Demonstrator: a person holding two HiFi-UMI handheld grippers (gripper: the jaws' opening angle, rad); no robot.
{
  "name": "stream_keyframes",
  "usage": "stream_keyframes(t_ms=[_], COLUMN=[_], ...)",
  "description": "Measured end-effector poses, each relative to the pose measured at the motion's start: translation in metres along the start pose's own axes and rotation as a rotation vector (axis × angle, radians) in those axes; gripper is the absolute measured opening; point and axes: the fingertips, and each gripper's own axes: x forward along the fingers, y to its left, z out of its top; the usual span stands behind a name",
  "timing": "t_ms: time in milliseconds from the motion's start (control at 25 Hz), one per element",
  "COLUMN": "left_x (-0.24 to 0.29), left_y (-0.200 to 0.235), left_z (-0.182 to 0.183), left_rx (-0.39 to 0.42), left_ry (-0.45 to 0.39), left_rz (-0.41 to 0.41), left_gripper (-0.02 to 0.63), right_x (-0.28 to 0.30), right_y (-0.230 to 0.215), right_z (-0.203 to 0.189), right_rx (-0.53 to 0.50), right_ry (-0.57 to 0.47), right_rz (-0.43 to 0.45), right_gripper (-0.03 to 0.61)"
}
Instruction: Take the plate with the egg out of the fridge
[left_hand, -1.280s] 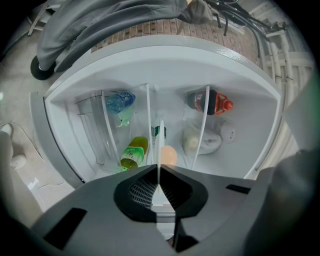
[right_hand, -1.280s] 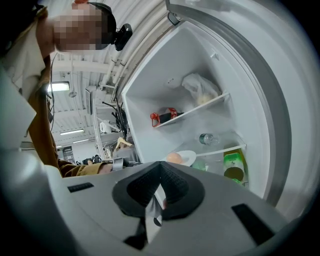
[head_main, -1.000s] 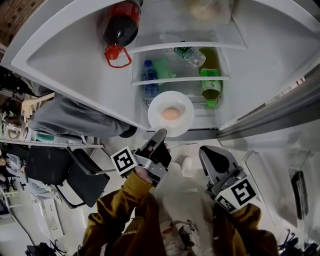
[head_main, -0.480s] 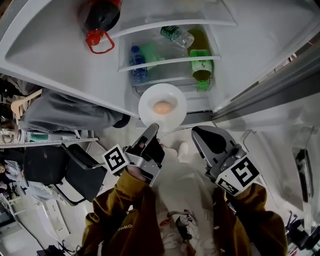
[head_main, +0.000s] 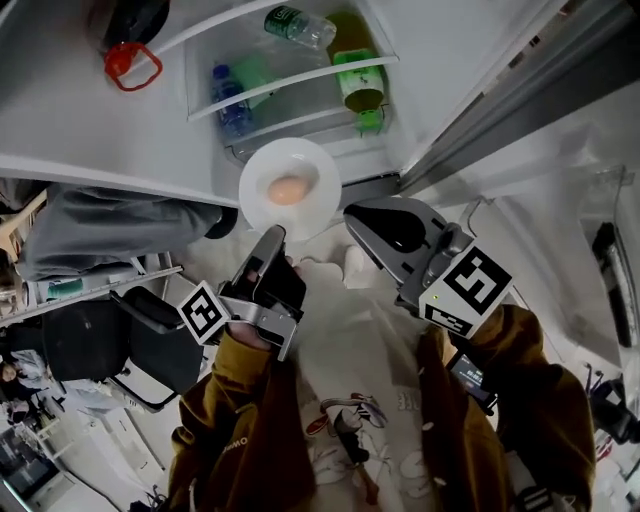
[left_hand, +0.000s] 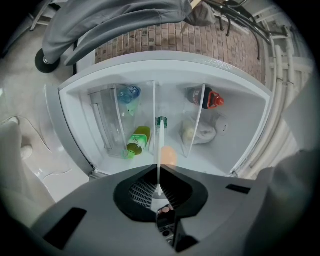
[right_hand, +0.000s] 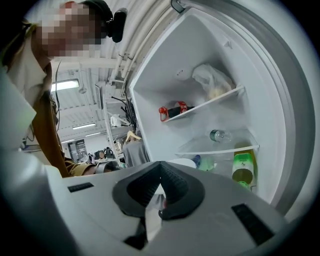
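A white plate (head_main: 262, 205) carrying a brownish egg (head_main: 288, 189) hangs just in front of the open fridge's (head_main: 90, 130) lower edge in the head view. My left gripper (head_main: 272, 237) is shut on the plate's near rim. In the left gripper view the plate (left_hand: 158, 150) appears edge-on as a thin white line running into the left gripper (left_hand: 158, 169), with the egg (left_hand: 169, 156) a blur beside it. My right gripper (head_main: 385, 222) floats to the right of the plate, jaws together and holding nothing. The right gripper (right_hand: 160, 167) view catches the plate's rim (right_hand: 182, 162) beyond its jaws.
Inside the fridge are a cola bottle (head_main: 125, 30), a blue bottle (head_main: 230, 100), a green-capped bottle (head_main: 358, 80) and a clear bottle (head_main: 300, 25) on glass shelves. The fridge's side wall (head_main: 520, 90) runs along the right. A black chair (head_main: 130, 350) and a grey garment (head_main: 110, 225) sit at left.
The plate with the egg has come away from the fridge shelves toward me, still in the left gripper. The right gripper has moved along beside it, and the fridge has slid up in view.
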Motion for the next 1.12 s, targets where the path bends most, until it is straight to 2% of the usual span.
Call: stream_keyframes(t_ms=[280,480,840,1000,1120], left_x=[-0.008,-0.015,-0.023,-0.035,-0.046], left_y=[0.001,-0.002,0.003,-0.001,-0.005], left_z=[-0.009,-0.013,-0.022,-0.024,-0.02], left_rx=[0.0,0.009,-0.002,-0.003,-0.01], left_ry=[0.005,0.024,0.08,0.077,0.066], left_rz=[0.001,0.003,0.02,0.016,0.023], left_gripper=[0.021,0.021,0.021,0.021,0.021], right_x=[-0.005,-0.01,-0.021,-0.022,-0.016], right_y=[0.006,0.005,0.003,0.021,0.036], right_z=[0.0,0.003,0.0,-0.005,-0.01], right_rx=[-0.007,0.025,0.055,0.091,0.073], right_ry=[0.001,-0.009,-0.039,-0.054,-0.035], right_rz=[0.004,0.001,-0.071,-0.09,-0.113], right_gripper=[-0.006,-0.006,-0.006,-0.006,-0.006])
